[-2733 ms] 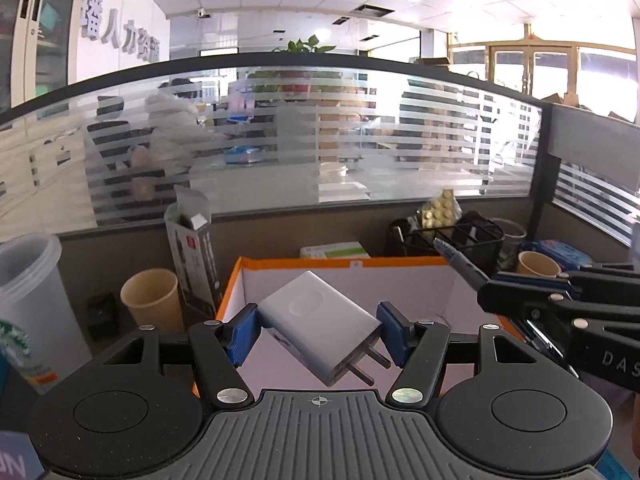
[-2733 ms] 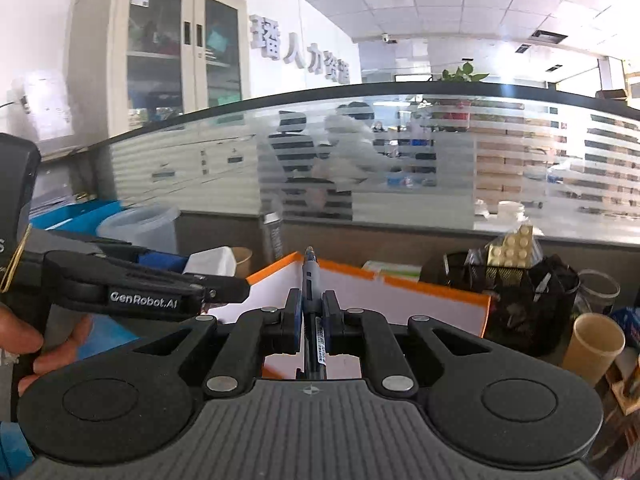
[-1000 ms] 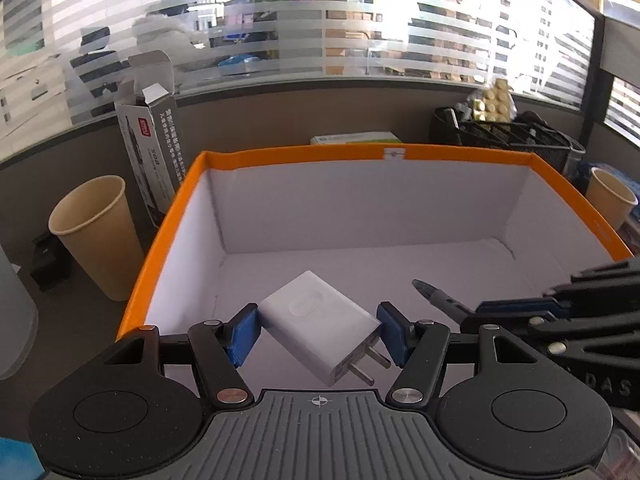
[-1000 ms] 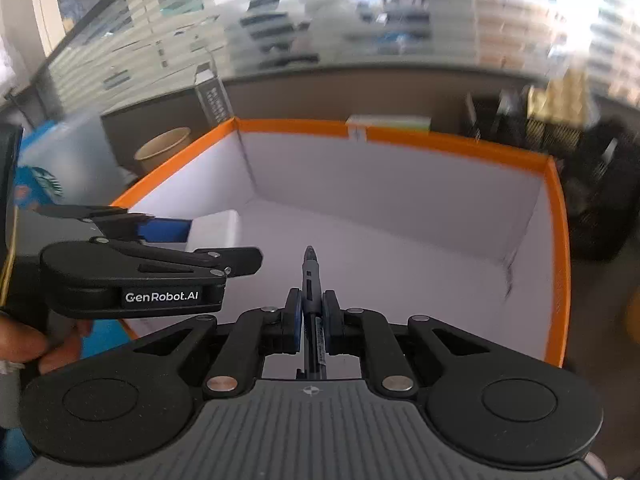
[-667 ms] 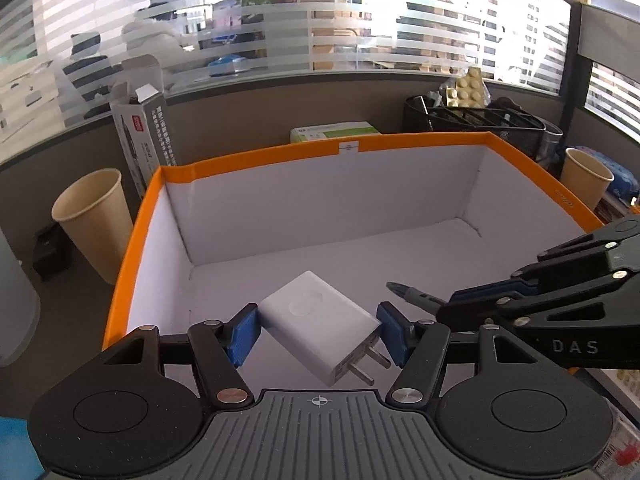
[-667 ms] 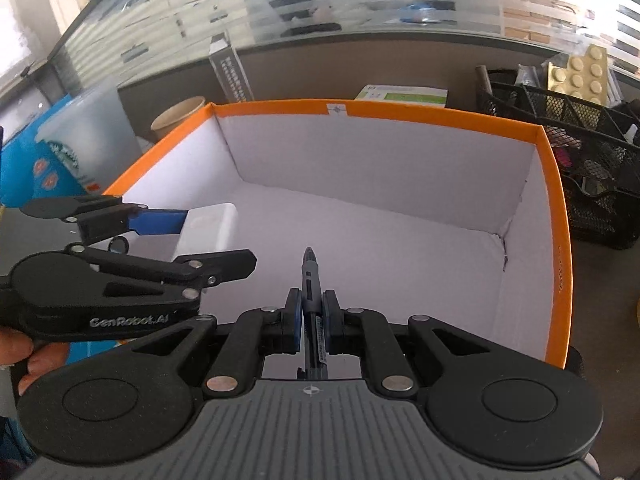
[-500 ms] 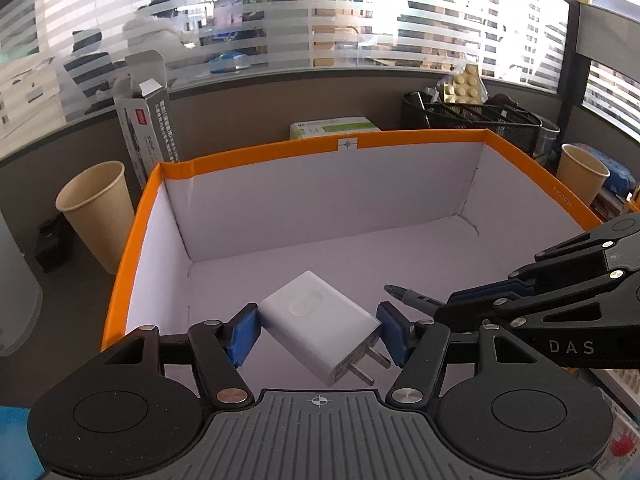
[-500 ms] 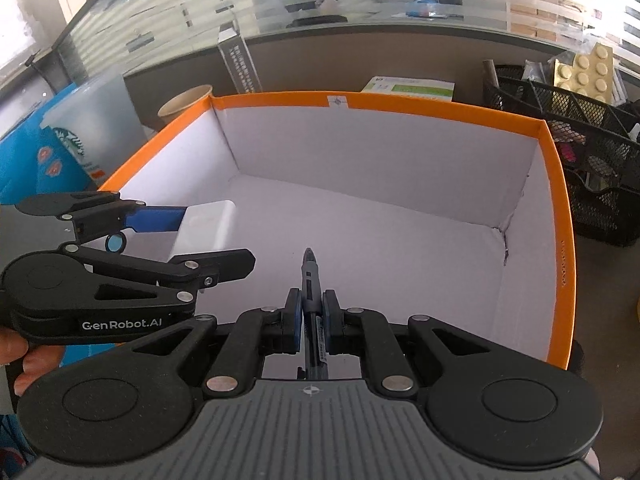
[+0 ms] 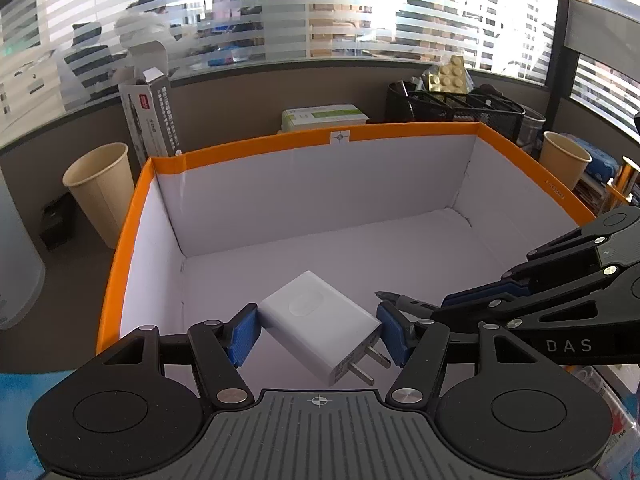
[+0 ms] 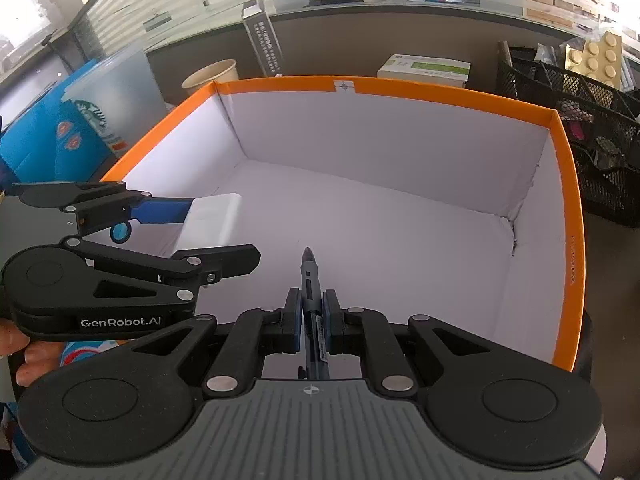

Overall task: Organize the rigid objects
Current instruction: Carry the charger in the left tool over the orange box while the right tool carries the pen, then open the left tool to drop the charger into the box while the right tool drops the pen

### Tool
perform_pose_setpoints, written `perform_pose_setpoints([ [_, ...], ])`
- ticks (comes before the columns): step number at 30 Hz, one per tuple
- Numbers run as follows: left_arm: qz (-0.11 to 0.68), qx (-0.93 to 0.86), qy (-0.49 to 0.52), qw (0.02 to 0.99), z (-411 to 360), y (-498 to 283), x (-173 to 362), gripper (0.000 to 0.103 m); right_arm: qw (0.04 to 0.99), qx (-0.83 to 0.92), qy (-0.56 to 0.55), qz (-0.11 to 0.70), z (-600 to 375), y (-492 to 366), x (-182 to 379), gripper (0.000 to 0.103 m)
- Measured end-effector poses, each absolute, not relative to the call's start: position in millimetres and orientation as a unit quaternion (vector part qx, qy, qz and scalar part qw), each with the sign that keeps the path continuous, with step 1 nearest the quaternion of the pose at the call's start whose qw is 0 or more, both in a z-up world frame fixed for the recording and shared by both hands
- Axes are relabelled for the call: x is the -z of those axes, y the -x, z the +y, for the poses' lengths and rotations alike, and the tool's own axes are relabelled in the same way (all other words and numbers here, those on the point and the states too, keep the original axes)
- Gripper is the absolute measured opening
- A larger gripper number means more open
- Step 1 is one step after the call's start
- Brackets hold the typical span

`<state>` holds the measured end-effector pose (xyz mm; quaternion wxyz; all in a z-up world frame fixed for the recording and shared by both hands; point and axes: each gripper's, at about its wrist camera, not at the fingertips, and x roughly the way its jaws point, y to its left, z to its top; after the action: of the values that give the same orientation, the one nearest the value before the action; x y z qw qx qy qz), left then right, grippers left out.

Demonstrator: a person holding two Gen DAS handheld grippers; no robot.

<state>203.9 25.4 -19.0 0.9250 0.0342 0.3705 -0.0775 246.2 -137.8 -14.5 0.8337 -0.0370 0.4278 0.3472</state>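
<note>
The left claw (image 9: 318, 330) grips a white plastic charger (image 9: 318, 312), the right claw (image 10: 310, 322) a grey pen (image 10: 310, 276), both above the orange-rimmed white cardboard box (image 10: 440, 98). Lower them near the floor before releasing.

Bright daylight is pouring in through the frosted, striped glass partition (image 9: 280, 36), blowing out patches of it to white glare. The white inner walls of the orange-rimmed cardboard box (image 10: 400, 92) are glowing evenly, with soft, faint shadows lying on its floor. Fisheye distortion is bending straight edges and darkening the corners. The background is looking slightly soft.
</note>
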Motion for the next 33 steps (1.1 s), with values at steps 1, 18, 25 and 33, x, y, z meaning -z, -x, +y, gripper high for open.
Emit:
perform_pose_setpoints([
  [1, 0.370, 0.077, -0.034, 0.925, 25, -204, 19, 0.063, 0.833, -0.348, 0.038, 0.428, -138, -244, 14, 0.010],
  [18, 0.371, 0.078, -0.030, 0.925, 26, -171, 20, 0.063, 0.829, -0.351, 0.046, 0.433, -141, -220, 15, 0.010],
  [25, 0.355, 0.054, -0.041, 0.932, 23, -169, 14, 0.064, 0.852, -0.302, 0.058, 0.425, -140, -218, 11, 0.015],
  [33, 0.277, 0.035, -0.051, 0.959, 19, -139, -39, 0.094, 0.895, -0.257, 0.078, 0.356, -155, -195, -23, 0.021],
])
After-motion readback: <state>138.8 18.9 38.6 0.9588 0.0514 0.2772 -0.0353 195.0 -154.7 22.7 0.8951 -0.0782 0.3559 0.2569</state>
